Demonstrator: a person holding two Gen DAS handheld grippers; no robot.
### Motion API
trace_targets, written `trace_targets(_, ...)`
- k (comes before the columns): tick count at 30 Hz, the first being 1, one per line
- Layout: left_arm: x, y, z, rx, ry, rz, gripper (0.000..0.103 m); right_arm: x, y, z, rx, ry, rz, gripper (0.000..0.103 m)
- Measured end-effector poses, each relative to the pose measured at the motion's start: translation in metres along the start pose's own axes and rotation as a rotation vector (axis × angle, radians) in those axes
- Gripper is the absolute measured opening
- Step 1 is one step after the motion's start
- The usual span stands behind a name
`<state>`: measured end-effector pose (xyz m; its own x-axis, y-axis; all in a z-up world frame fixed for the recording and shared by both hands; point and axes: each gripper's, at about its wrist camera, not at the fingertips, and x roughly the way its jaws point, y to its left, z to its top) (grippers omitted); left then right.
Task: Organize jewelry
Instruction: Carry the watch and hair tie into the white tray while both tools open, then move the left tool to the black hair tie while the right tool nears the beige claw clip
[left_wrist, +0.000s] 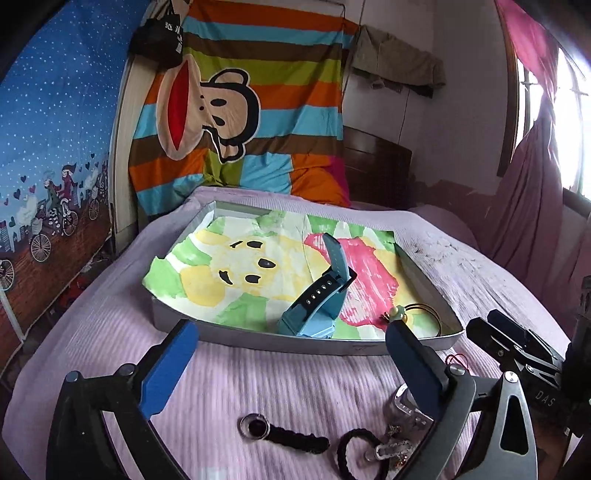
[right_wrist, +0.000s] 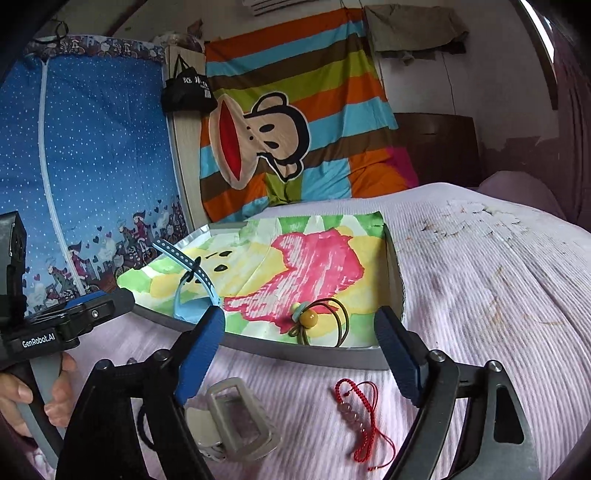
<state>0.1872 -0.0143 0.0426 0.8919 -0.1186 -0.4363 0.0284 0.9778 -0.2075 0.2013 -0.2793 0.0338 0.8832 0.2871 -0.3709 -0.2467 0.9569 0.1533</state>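
A grey tray (left_wrist: 258, 341) lined with a painted cloth sits on the pink bedspread. Inside it lie a blue watch (left_wrist: 317, 306) and an olive cord bracelet with a yellow bead (right_wrist: 314, 319). My left gripper (left_wrist: 291, 360) hovers open just short of the tray's near rim, nothing between its fingers. Below it on the bed lie a black braided bracelet with a round charm (left_wrist: 273, 434) and a black hair loop with a beaded trinket (left_wrist: 373, 448). My right gripper (right_wrist: 299, 345) is open over a red string bracelet (right_wrist: 356, 410) and a grey square watch (right_wrist: 236, 417).
The other gripper's body (left_wrist: 517, 347) shows at right in the left wrist view, and a hand holds the left handle (right_wrist: 37, 373). A striped monkey blanket (left_wrist: 236, 110) hangs behind the bed. A window with pink curtain (left_wrist: 543, 147) is at right.
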Motion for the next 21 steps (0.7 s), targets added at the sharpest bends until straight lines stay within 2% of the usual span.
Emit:
trace_targets(2,-0.013,0.003,-0.005,-0.009,-0.024,-0.004,0.103,-0.015,0.006,-0.004,-0.015,-0.038,-0.01,0.096)
trace_targets(9,-0.051,0.011,-0.022,-0.005,-0.101,-0.013,0.103,-0.068,0.029,-0.014,-0.079,-0.143,-0.022,0.101)
trace_targets(15,-0.075,0.009,-0.038,0.054,-0.13,-0.003,0.103,-0.094,0.041,-0.019,-0.113,-0.156,-0.016,0.102)
trace_targets(21,-0.085,0.01,-0.05,0.082,-0.112,-0.007,0.103,-0.108,0.044,-0.025,-0.135,-0.142,-0.036,0.101)
